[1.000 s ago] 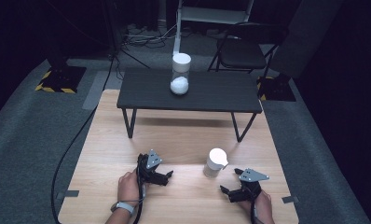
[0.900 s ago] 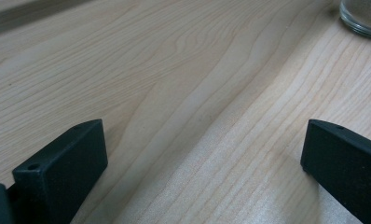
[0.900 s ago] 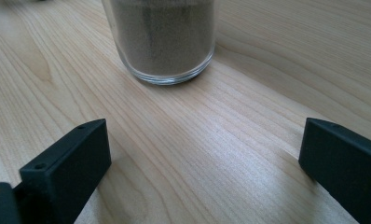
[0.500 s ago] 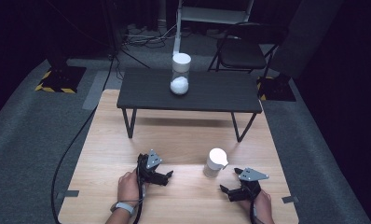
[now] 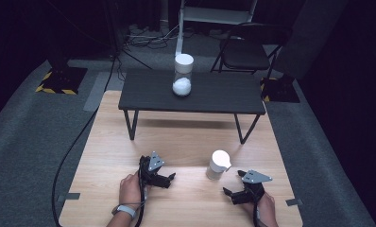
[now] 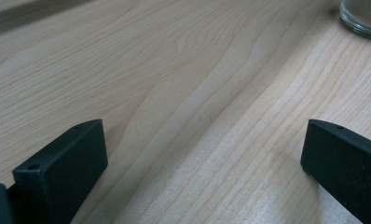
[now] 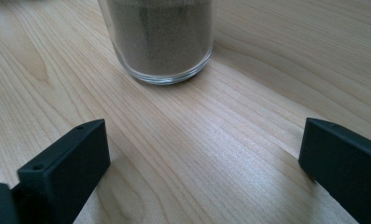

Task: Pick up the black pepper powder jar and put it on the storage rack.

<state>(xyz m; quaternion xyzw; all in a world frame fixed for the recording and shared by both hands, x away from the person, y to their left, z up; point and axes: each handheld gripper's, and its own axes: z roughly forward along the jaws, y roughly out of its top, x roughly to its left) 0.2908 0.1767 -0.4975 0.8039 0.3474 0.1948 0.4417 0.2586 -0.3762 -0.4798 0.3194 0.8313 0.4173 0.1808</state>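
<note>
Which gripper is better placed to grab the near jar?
Right. The right gripper sits open just beside the jar, which stands straight ahead of its jaws. The left gripper is farther off.

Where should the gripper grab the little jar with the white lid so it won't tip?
Probably around the glass body of the jar, below its white lid. It stands upright on the wooden table and is round, so the open right gripper, already facing it, could come in level from the person's side and close on opposite sides.
</note>
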